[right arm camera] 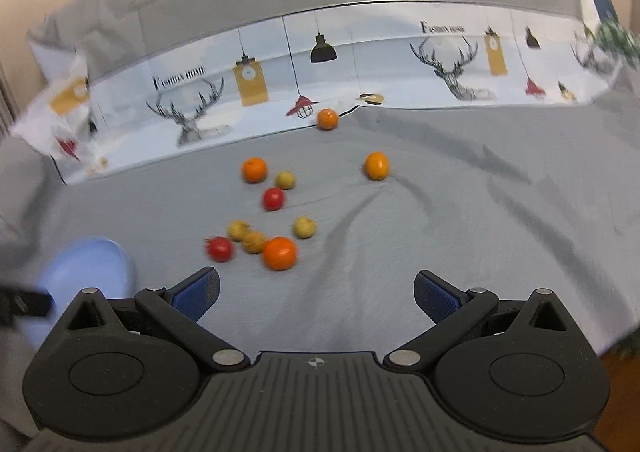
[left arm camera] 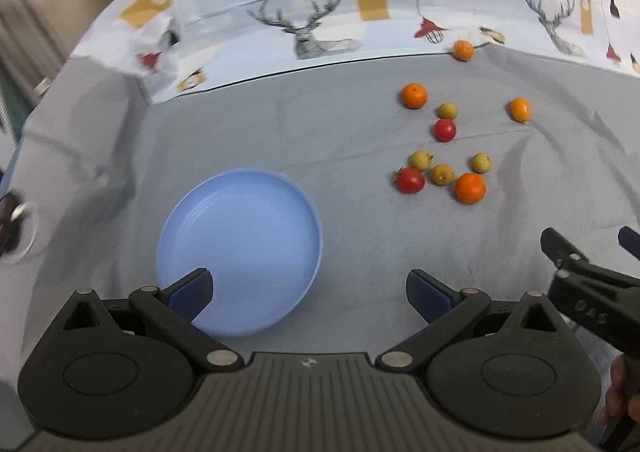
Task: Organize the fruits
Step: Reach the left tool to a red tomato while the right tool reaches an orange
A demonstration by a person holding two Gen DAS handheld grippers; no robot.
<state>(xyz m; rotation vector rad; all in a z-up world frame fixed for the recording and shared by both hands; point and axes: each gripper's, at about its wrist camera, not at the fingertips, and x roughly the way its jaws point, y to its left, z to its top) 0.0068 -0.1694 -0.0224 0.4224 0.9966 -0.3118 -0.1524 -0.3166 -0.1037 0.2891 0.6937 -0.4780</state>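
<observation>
Several small fruits lie loose on a grey cloth: oranges such as the near one [left arm camera: 470,188] [right arm camera: 280,253], red ones [left arm camera: 410,180] [right arm camera: 219,248] and yellow-green ones [left arm camera: 442,174] [right arm camera: 305,227]. An empty light blue plate [left arm camera: 240,248] [right arm camera: 90,272] lies to their left. My left gripper [left arm camera: 310,290] is open and empty, its left finger over the plate's near rim. My right gripper [right arm camera: 316,292] is open and empty, just short of the near orange; it also shows at the right edge of the left wrist view [left arm camera: 588,248].
A patterned white panel with deer and lamp prints [left arm camera: 312,24] [right arm camera: 360,64] stands along the back of the cloth. One orange [left arm camera: 463,50] [right arm camera: 327,119] rests against it. The cloth has wrinkles on the right [right arm camera: 520,212].
</observation>
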